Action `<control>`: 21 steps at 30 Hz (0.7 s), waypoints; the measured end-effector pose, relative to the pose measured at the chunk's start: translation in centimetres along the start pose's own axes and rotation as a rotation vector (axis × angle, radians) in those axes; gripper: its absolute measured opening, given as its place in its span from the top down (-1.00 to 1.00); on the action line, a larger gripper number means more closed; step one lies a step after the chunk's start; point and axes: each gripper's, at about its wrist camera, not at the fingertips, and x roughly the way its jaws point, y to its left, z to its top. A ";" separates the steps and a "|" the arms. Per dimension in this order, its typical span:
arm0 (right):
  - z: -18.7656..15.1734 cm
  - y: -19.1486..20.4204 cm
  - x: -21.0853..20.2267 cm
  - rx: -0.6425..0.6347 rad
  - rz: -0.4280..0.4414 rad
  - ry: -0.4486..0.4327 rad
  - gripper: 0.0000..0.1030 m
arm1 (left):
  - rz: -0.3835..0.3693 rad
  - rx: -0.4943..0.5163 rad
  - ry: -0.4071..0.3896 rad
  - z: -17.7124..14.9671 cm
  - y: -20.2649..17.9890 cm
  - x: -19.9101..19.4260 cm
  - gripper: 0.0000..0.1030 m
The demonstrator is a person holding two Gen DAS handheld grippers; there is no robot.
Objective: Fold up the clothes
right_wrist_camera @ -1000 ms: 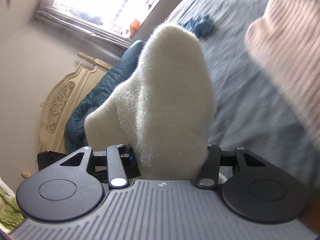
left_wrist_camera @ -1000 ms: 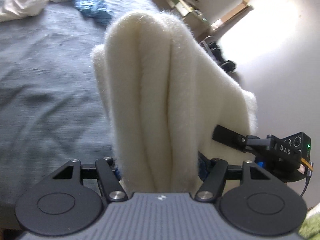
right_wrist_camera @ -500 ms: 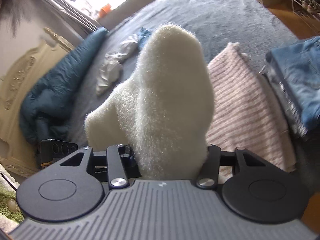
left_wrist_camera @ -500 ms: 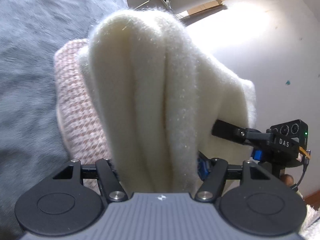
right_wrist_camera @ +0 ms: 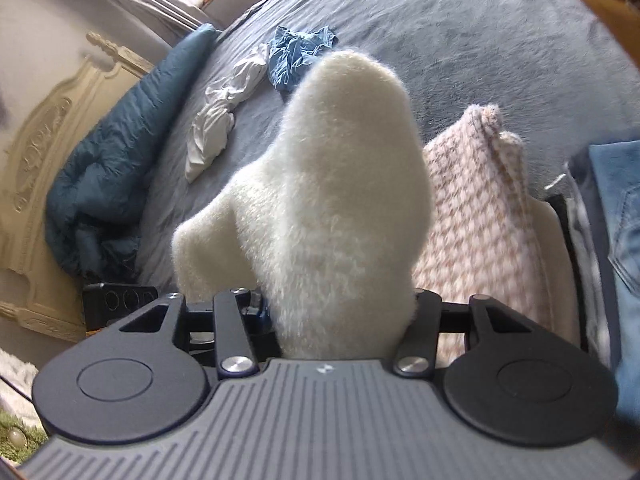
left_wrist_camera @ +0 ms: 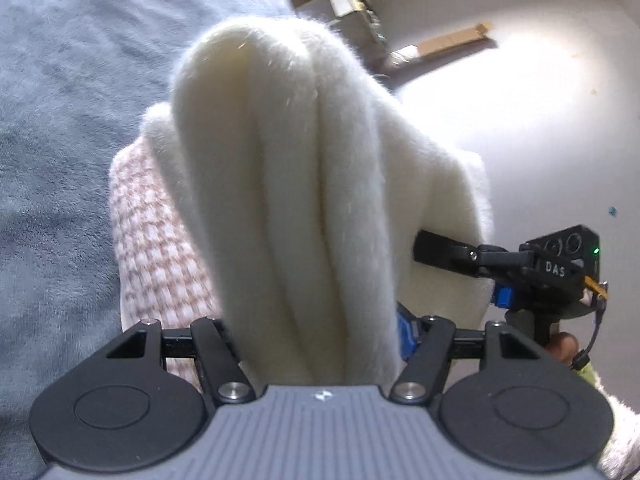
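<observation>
Grey-blue bedding (right_wrist_camera: 500,40) fills most of both views, soft and slightly rumpled. At its far side in the right wrist view lie a crumpled blue garment (right_wrist_camera: 298,56) and, touching it, a twisted white one (right_wrist_camera: 224,116). A dark teal duvet (right_wrist_camera: 120,160) is bunched against a carved cream headboard (right_wrist_camera: 48,152). Folded jeans (right_wrist_camera: 616,216) sit at the right edge.

A thick, fluffy cream sweater (left_wrist_camera: 288,184), folded into several layers, is held up between both grippers. The left gripper (left_wrist_camera: 316,344) is clamped on one end of the bundle; the folds rise straight out from between its fingers and hide the fingertips. The right gripper (right_wrist_camera: 340,320) is clamped on the other end in the same way, with the fabric bulging up in front of the camera. In the left wrist view the right gripper shows from outside, one finger pressed against the sweater's side, with part of a hand (left_wrist_camera: 560,346) on its handle below.

Under and just beyond the sweater lies a folded pink-and-white knit (right_wrist_camera: 476,216), beside the jeans. Whether the sweater touches the knit cannot be told. Behind the sweater in the left wrist view are a pale wall (left_wrist_camera: 520,100) and some boards (left_wrist_camera: 452,42) leaning there.
</observation>
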 end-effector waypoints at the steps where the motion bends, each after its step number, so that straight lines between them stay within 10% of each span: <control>1: 0.3 -0.9 0.3 0.020 0.016 0.009 0.08 | 0.012 -0.030 -0.008 0.1 0.3 0.5 -0.28; 21: 4.9 -6.1 4.6 0.062 0.196 0.123 0.08 | 0.123 -0.108 -0.069 2.4 1.1 1.8 -0.27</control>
